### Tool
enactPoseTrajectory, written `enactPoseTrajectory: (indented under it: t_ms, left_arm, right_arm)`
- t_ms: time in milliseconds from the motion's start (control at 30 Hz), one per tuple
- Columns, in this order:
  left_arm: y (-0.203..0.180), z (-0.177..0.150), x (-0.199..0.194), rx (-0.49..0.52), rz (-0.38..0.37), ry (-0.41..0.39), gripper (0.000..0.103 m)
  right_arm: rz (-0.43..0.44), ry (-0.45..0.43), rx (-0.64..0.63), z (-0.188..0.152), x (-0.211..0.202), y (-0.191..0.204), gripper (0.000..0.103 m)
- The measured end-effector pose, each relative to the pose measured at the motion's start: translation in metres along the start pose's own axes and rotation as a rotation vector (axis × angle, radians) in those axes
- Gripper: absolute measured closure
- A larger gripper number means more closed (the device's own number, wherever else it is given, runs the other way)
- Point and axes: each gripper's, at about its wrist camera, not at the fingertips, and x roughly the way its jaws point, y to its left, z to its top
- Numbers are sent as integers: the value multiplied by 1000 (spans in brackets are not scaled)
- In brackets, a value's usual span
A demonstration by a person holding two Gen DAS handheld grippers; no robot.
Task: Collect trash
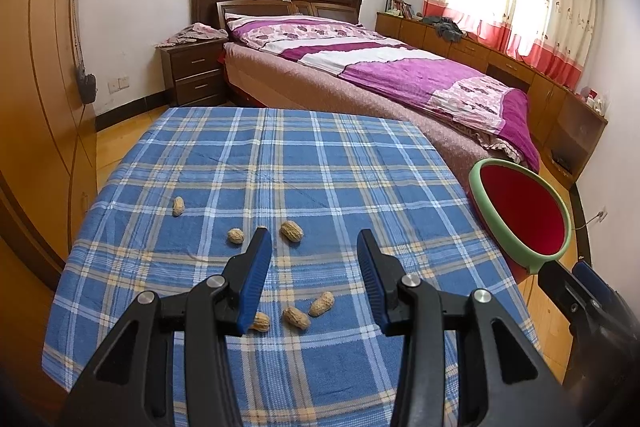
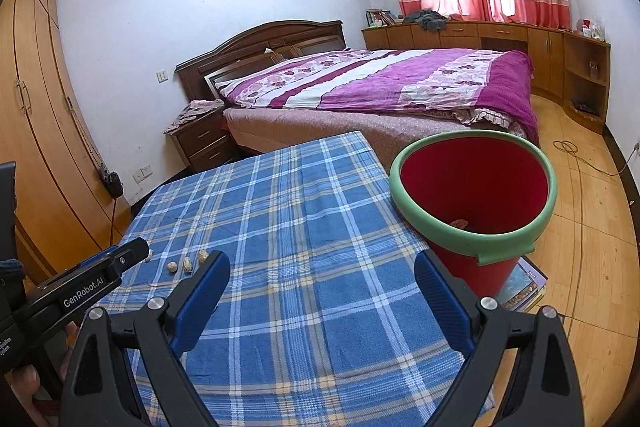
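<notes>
Several peanut shells lie on a table with a blue plaid cloth. My left gripper is open and empty, hovering above the shells; three of them lie between its fingers. A red bin with a green rim stands off the table's right edge, with a scrap inside. My right gripper is open and empty just left of the bin. In the right wrist view three shells show at left, by the left gripper.
A bed with a purple quilt stands behind the table. A wardrobe is at left and low cabinets run under the window. Books lie under the bin. A cable trails on the wooden floor.
</notes>
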Motion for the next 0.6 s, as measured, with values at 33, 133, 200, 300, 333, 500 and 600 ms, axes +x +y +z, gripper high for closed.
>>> enactPoseTrajectory:
  t_ms: [33, 133, 200, 300, 333, 500, 600]
  left_arm:
    - [0, 0, 0, 0, 0, -1, 58]
    - [0, 1, -1, -1, 2, -4, 58]
    - [0, 2, -3, 0, 3, -7, 58]
    - [1, 3, -4, 1, 5, -10, 58]
    - [1, 3, -4, 2, 5, -11, 58]
    - [1, 3, -5, 1, 5, -11, 58]
    - [0, 2, -4, 1, 5, -11, 58]
  right_arm:
    - [0, 0, 0, 0, 0, 0, 8]
    - [0, 0, 0, -1, 0, 0, 8]
    - [0, 0, 0, -1, 0, 0, 8]
    - [0, 0, 1, -1, 0, 0, 8]
    - [1, 1, 2, 0, 0, 0, 8]
    - [1, 0, 0, -1, 0, 0, 8]
    - [0, -2, 0, -1, 0, 0, 8]
